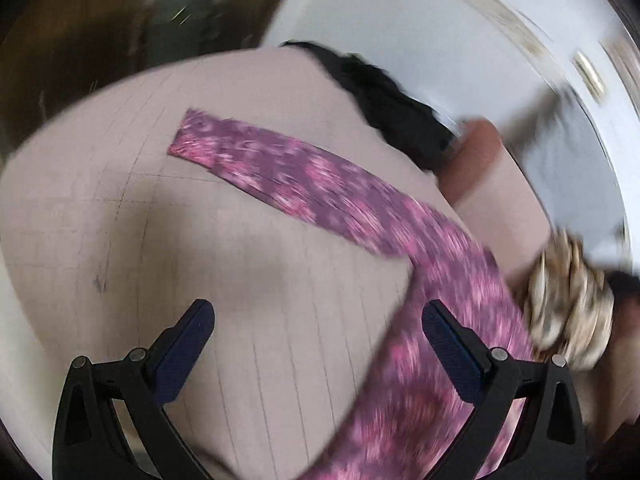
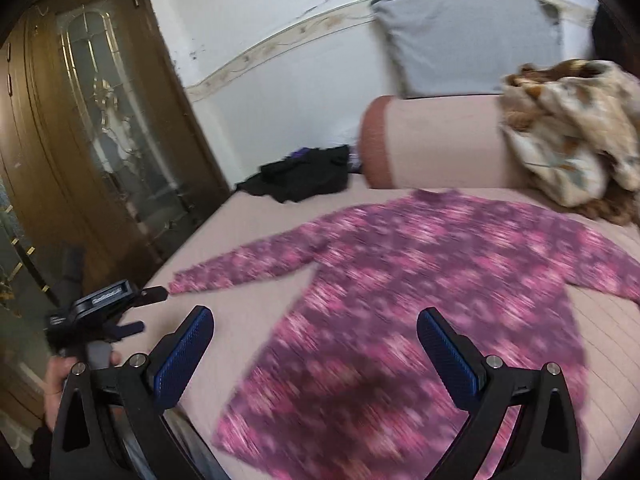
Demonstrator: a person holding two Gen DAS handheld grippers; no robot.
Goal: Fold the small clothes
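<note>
A pink and purple patterned long-sleeved top (image 2: 400,300) lies spread flat on the pale pink bed cover (image 2: 248,320), one sleeve stretched to the left. In the left wrist view that sleeve (image 1: 280,172) runs diagonally across the cover. My left gripper (image 1: 318,334) is open above the cover beside the sleeve, holding nothing. It also shows in the right wrist view, where the left gripper (image 2: 132,308) hovers near the sleeve's cuff. My right gripper (image 2: 314,344) is open above the top's lower body, empty.
A black garment (image 2: 304,176) lies at the bed's far corner beside a pink bolster (image 2: 432,140). A brown and cream blanket (image 2: 572,128) is heaped at the right. A grey pillow (image 2: 468,40) leans on the wall. A wooden door (image 2: 88,120) stands left.
</note>
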